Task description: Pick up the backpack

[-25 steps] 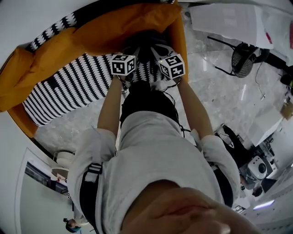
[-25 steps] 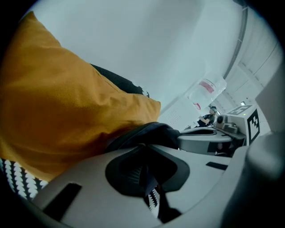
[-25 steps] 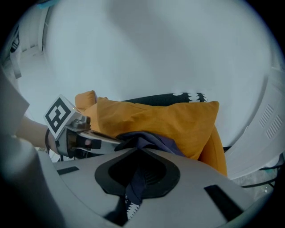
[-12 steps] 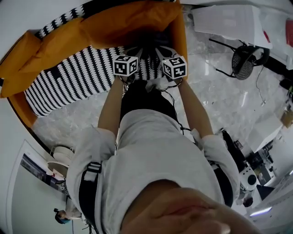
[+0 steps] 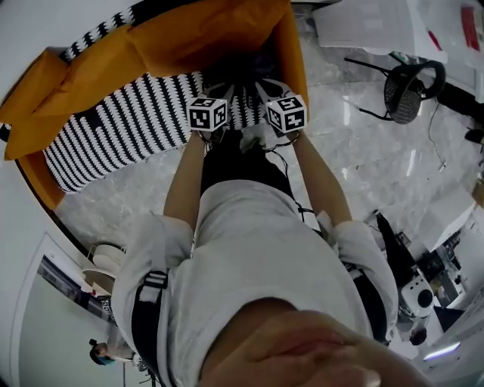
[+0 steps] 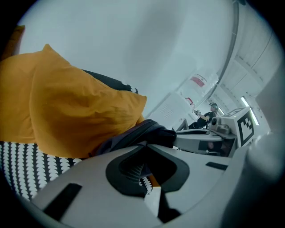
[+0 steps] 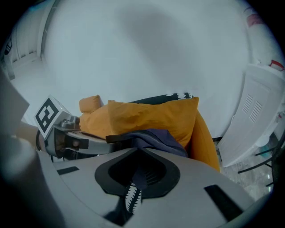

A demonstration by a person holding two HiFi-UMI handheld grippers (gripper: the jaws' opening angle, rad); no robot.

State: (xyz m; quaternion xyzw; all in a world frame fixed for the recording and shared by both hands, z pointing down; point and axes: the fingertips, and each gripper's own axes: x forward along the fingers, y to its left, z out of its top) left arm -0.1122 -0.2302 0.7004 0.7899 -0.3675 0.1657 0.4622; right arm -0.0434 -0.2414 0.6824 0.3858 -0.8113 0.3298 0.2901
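Observation:
The dark navy backpack [image 5: 246, 69] hangs over the right end of the sofa, in front of an orange cushion [image 6: 67, 111]. My left gripper [image 5: 225, 91] grips one dark strap; its jaws are closing tighter on that strap [image 6: 141, 168]. My right gripper [image 5: 264, 88] is shut on another strap [image 7: 136, 178]. The bag's crumpled top [image 7: 153, 137] bulges just past both sets of jaws. In the left gripper view the right gripper [image 6: 222, 129] shows close beside; in the right gripper view the left gripper [image 7: 67, 133] does.
The sofa has a black-and-white striped seat [image 5: 113, 128] and orange arms [image 5: 291, 53]. A floor fan [image 5: 408, 85] and cables lie on the marble floor [image 5: 363, 166] to the right. White boards [image 5: 363, 23] stand behind. Equipment [image 5: 423, 287] sits at the lower right.
Both grippers have lifted and drawn back toward the person, bringing the backpack with them. The grips on the straps have held.

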